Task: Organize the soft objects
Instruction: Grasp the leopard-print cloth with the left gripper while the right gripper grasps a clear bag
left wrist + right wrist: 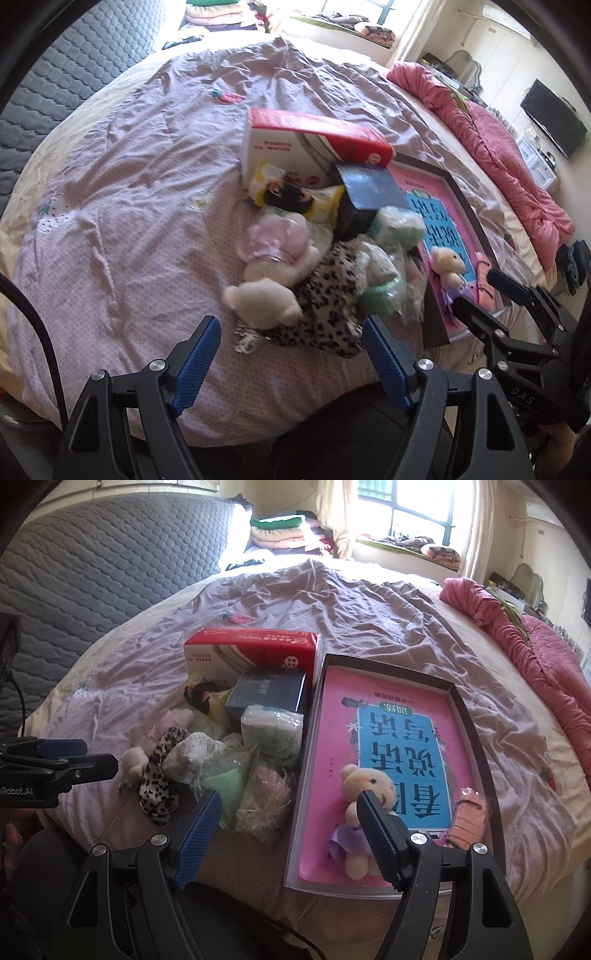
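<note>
Hovering over the near edge of the bed (110, 229), the left gripper (290, 332) is held with its jaws spread and nothing between them. Just beyond its fingertips a leopard-print cloth (325, 295) and a white plush (264, 301) are seen on the sheet, touching each other. Behind these a pink plush (279, 240), green packets (399, 225), a dark box (369, 192) and a red tissue box (317, 136) are piled together.

The right gripper (290, 830) is likewise spread and empty, poised over the near edge of a shallow tray (476, 734). In the tray a pink book (388, 720) is laid flat, and on it a small teddy (364, 805) in a purple dress is lying, partly hidden by the right fingertip (376, 834). A peach item (469, 819) is lying beside the teddy. A red quilt (546, 668) is bunched at the bed's far right.
</note>
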Tool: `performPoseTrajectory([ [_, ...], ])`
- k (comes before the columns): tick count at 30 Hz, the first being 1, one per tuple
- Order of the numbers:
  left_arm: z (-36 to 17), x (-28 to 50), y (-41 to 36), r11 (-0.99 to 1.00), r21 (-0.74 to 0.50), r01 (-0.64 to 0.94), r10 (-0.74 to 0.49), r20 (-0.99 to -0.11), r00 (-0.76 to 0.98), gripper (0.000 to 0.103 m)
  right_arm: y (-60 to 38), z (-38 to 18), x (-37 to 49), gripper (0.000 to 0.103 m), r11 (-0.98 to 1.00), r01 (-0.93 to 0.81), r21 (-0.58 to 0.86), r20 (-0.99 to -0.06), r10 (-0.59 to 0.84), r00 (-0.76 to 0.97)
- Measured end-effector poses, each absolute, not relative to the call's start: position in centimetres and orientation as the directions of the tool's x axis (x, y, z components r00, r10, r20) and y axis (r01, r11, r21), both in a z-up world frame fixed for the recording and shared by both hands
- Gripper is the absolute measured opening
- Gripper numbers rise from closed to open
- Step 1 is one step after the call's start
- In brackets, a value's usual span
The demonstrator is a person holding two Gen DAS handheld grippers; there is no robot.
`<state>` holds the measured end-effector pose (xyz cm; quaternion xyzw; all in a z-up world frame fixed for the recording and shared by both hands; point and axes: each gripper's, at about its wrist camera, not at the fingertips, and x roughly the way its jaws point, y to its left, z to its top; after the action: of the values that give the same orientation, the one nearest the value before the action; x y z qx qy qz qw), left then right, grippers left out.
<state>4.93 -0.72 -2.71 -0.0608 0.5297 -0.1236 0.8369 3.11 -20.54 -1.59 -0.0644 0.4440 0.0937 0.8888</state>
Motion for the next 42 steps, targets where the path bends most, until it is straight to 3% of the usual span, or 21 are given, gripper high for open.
performPoseTrajectory([
  [14,-5.7,5.6,-2.7,0.935,-0.319,0.155,-0.353,-0.872,0.339,0.078,-18.3,-5.5,3.6,0.077,0.885,-0.400,-0.239,-0.839,0.019,0.544],
  [26,-7.7,6.8,-2.7,0.923,-0.360,0.134,-0.384,-0.868,0.314,0.062,-16.4,-7.9,4.9,0.077,0.766,-0.505,-0.397,-0.800,-0.020,0.599],
  [31,-8.2,7.2,-2.2,0.918,-0.381,0.112,-0.397,-0.862,0.315,0.059,-15.9,-8.4,5.6,0.068,0.747,-0.539,-0.389,-0.798,0.019,0.602],
  [35,-8.5,7.5,-2.0,0.914,-0.391,0.107,-0.404,-0.856,0.321,0.050,-15.2,-8.5,6.1,0.056,0.754,-0.549,-0.362,-0.796,0.057,0.603],
  [42,-8.6,7.8,-1.4,0.905,-0.410,0.118,-0.425,-0.842,0.332,0.020,-16.3,-8.2,6.1,0.052,0.812,-0.524,-0.257,-0.795,0.130,0.592],
])
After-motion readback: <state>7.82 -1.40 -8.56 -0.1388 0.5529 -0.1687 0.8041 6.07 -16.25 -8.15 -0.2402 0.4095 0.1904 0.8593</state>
